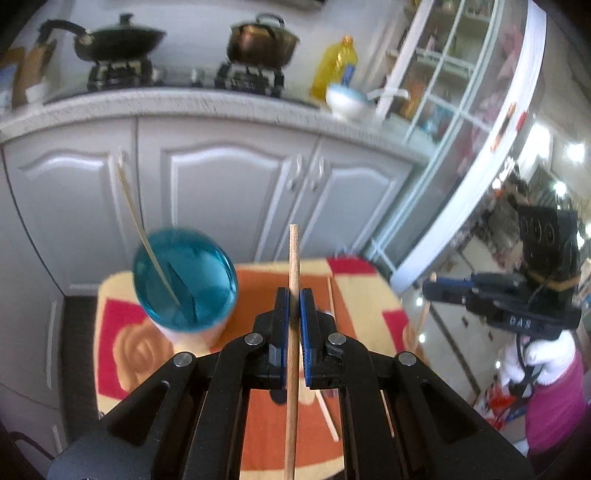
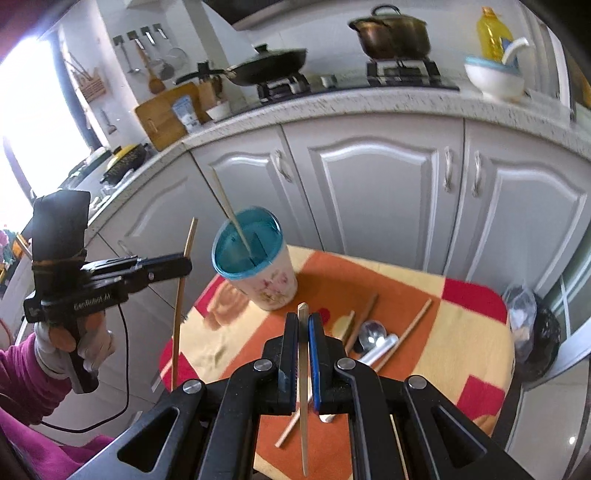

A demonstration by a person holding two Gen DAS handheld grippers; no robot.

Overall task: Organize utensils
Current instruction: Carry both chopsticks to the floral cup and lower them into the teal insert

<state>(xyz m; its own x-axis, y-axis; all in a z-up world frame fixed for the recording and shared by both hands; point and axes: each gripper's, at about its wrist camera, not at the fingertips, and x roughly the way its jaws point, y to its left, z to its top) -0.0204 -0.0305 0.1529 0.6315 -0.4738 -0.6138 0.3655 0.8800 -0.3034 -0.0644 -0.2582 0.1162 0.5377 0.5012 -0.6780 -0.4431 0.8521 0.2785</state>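
My left gripper (image 1: pixel 294 295) is shut on a round wooden chopstick (image 1: pixel 294 251) that stands upright between its blue pads, above the small table. To its left stands a floral cup (image 1: pixel 184 288) with a blue rim, one pale chopstick (image 1: pixel 142 229) leaning in it. My right gripper (image 2: pixel 303 321) is shut on a flat pale chopstick (image 2: pixel 303 406), held over the table in front of the cup (image 2: pixel 258 273). On the cloth beyond lie a metal spoon (image 2: pixel 373 332) and loose chopsticks (image 2: pixel 406 332). Each gripper shows in the other's view: the right gripper (image 1: pixel 436 286) and the left gripper (image 2: pixel 184 264).
The table wears an orange, red and yellow cloth (image 2: pixel 461 332). Behind it run grey cabinet doors (image 2: pixel 376 192) under a counter with a wok (image 2: pixel 273 62), a pot (image 2: pixel 391 33), an oil bottle (image 2: pixel 493 35) and a bowl (image 2: pixel 495 79). A dark bag (image 2: pixel 532 332) sits right of the table.
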